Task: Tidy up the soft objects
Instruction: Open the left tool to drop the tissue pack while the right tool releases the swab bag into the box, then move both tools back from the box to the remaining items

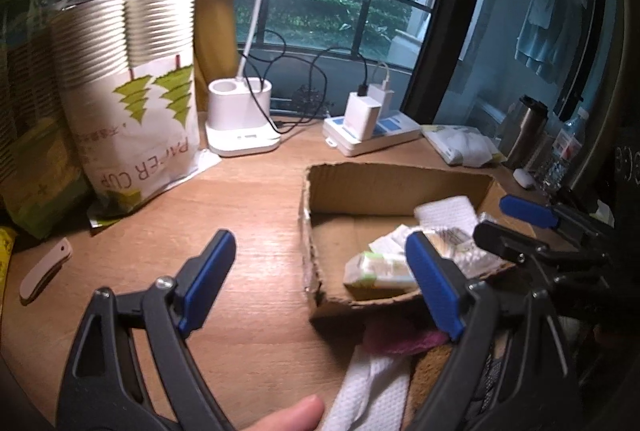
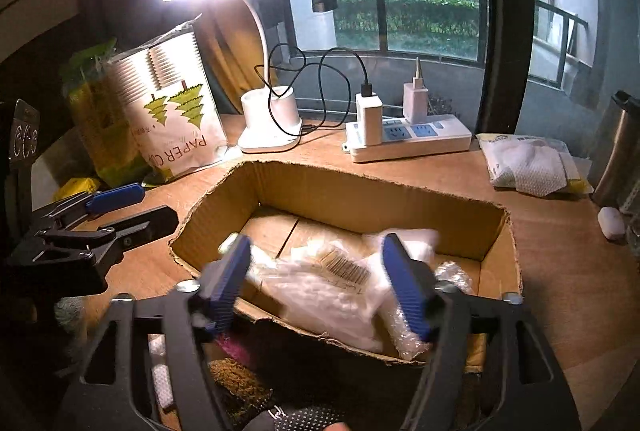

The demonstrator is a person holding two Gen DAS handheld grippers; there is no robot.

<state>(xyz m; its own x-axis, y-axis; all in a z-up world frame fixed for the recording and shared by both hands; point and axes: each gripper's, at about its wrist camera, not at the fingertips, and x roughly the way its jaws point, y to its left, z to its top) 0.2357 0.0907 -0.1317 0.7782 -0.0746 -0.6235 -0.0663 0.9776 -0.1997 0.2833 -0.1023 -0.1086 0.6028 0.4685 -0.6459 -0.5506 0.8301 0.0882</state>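
Desk lamp [image 1: 243, 119], power strip [image 2: 408, 141], paper-cup pack [image 1: 132, 91].

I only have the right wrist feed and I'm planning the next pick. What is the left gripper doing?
Observer: The left gripper is open and empty, by the cardboard box's left wall.
Operator: Anything soft outside the box?
Observer: A white cloth lies in front of its near wall.
Operator: What's in the box's near-left corner?
Observer: A green-and-white packet lies there.
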